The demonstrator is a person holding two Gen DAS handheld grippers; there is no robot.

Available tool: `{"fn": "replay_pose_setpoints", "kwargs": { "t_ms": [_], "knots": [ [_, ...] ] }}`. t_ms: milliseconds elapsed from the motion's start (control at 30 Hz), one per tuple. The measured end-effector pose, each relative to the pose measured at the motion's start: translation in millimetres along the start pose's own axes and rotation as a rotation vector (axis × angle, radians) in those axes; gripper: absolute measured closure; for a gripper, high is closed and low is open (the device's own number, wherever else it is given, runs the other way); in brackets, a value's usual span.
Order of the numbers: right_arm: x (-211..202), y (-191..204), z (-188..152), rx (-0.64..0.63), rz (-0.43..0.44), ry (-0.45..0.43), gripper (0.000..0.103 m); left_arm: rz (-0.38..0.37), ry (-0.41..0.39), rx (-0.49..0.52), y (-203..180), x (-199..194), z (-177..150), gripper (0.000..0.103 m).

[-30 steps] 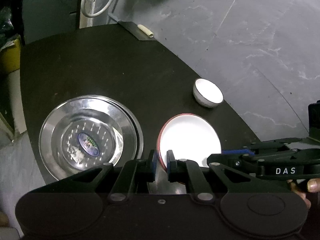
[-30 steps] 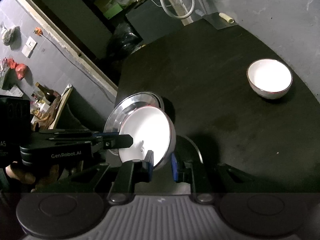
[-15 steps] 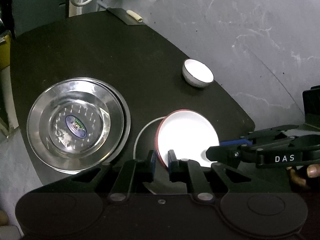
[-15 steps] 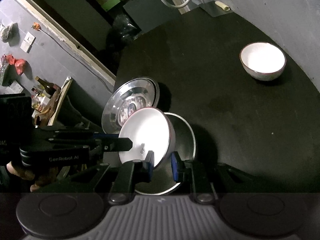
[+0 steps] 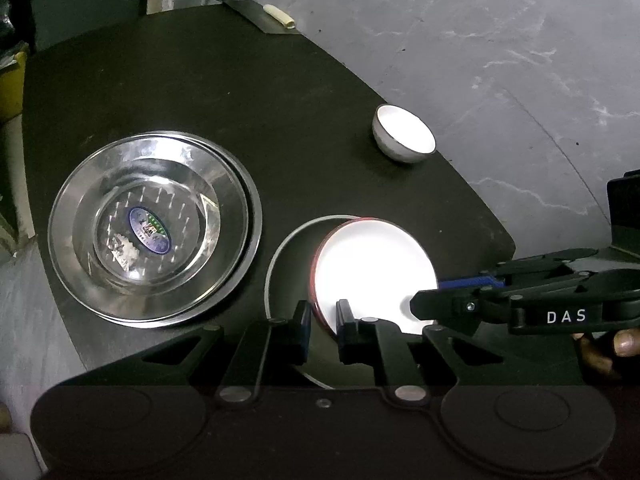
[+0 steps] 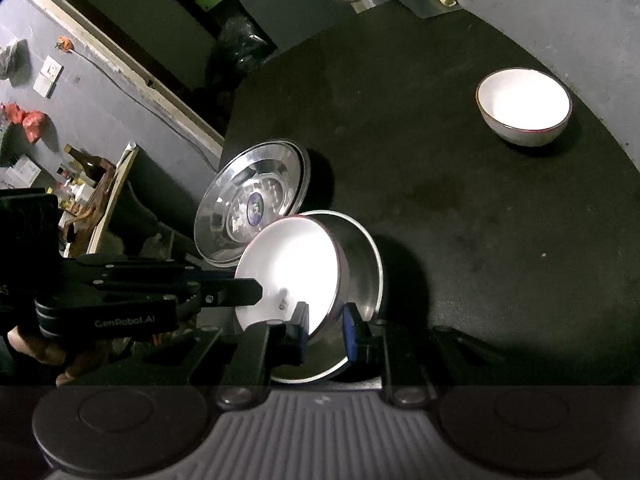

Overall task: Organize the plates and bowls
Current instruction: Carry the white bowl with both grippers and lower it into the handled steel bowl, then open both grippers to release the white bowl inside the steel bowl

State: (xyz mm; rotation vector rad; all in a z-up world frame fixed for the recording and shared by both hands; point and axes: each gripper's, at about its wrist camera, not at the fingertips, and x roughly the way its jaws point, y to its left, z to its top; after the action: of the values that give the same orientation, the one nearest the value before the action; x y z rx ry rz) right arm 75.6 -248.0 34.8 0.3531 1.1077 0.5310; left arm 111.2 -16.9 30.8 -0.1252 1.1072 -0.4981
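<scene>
the stacked steel plates (image 5: 154,226) sit nested at the left of the dark worktop (image 5: 240,92), likely the pile the rest should join. just right of them, the white red-rimmed plate (image 5: 372,268) hangs tilted above a steel bowl (image 6: 356,280), pinched on two rims so it stays steady: the left claw (image 5: 323,316) is closed on its near edge, reaching forward and low, and the right claw (image 6: 326,318) clamps the opposite edge from the side, its arm held level. the white bowl (image 5: 404,134) waits alone well apart near the worktop's right edge.

Red-rimmed white plate (image 5: 372,264), black table (image 5: 200,80)
</scene>
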Motion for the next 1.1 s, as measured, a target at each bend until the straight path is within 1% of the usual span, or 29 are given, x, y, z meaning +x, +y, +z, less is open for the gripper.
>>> {"fn": "replay_pose_setpoints", "kwargs": {
  "t_ms": [467,800,1100],
  "knots": [
    [11,2,6,-0.025,-0.009,0.047,0.081,0.014,0.031,-0.024,4,9,2,0.089],
    [14,2,9,-0.034,-0.011,0.059,0.081,0.017,0.052,-0.032,5,15,4,0.089],
    [17,1,10,-0.035,-0.008,0.064,0.081,0.020,0.055,-0.029,5,16,5,0.089]
  ]
}}
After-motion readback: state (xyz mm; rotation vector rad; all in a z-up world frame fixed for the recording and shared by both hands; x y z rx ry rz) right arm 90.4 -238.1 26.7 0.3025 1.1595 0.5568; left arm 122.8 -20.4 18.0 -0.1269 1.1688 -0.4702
